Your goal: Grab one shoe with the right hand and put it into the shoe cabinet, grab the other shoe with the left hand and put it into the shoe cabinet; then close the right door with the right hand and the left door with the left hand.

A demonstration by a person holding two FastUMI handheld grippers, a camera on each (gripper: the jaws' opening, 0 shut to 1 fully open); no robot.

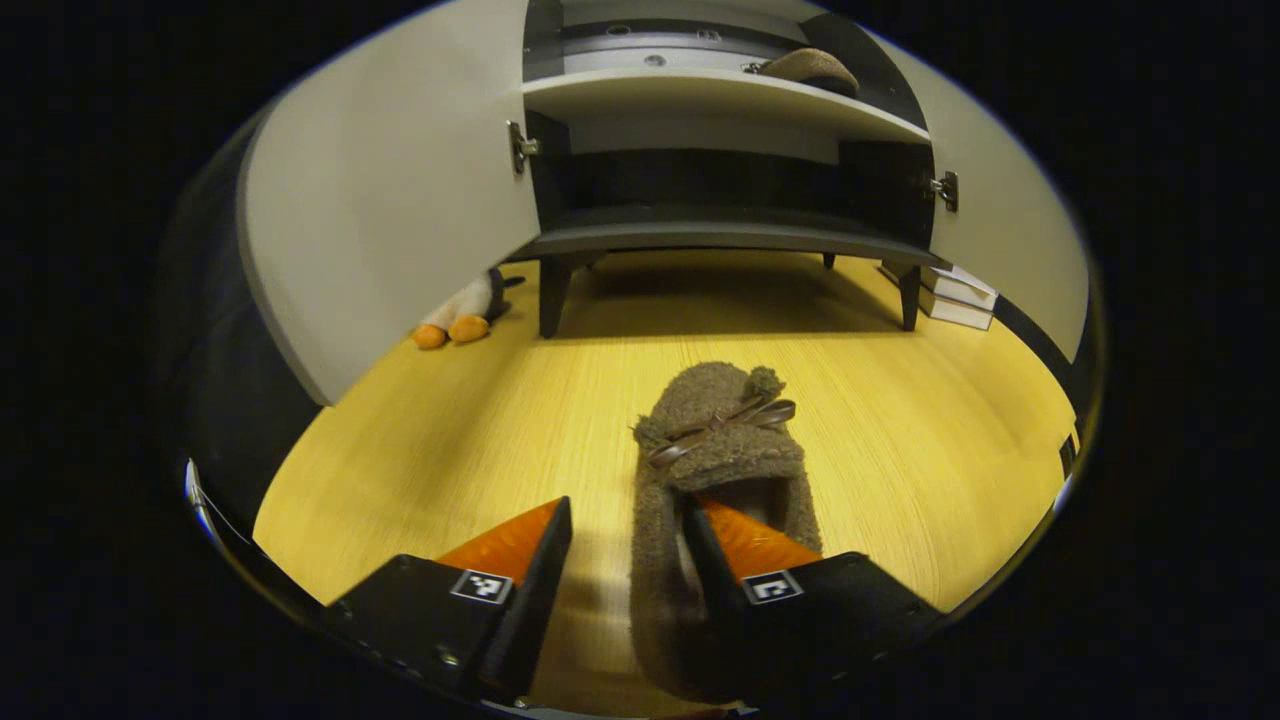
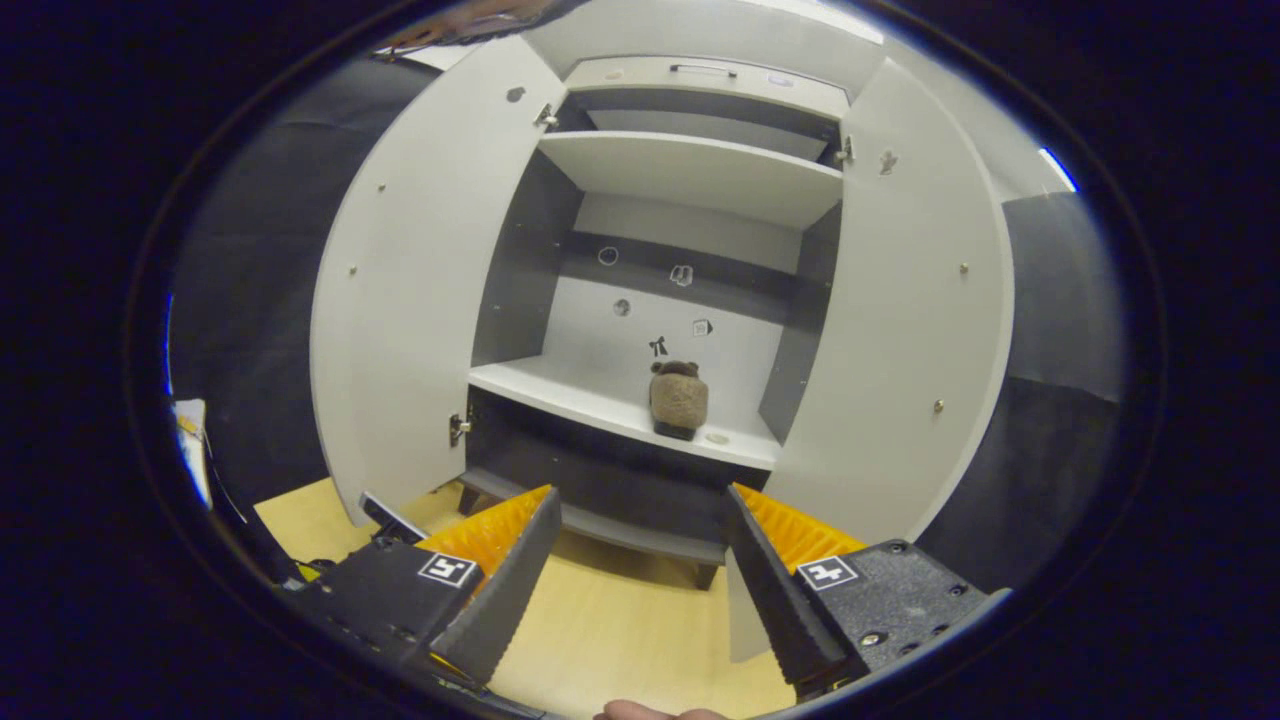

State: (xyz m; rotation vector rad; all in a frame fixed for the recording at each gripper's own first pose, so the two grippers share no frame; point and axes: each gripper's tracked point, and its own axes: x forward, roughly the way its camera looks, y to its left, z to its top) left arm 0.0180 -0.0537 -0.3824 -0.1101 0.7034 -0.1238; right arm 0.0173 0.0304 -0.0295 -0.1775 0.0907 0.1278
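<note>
Shoe cabinet [image 1: 735, 95] open, one slipper [image 2: 679, 398] already on its middle shelf. Second slipper [image 1: 715, 470] on floor, toe toward cabinet; left gripper [image 1: 630, 545] spread, one finger inside its heel opening. Right gripper [image 2: 640, 560] spread, empty.

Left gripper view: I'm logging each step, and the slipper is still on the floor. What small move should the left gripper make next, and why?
Probably close the left gripper on the slipper: its fingers straddle the slipper's side wall, one finger inside the opening, still open. The other slipper already sits on the cabinet shelf.

Home-style booth: shoe cabinet [image 2: 690, 300], wood floor [image 1: 480, 420], plush toy [image 1: 462, 315].
</note>
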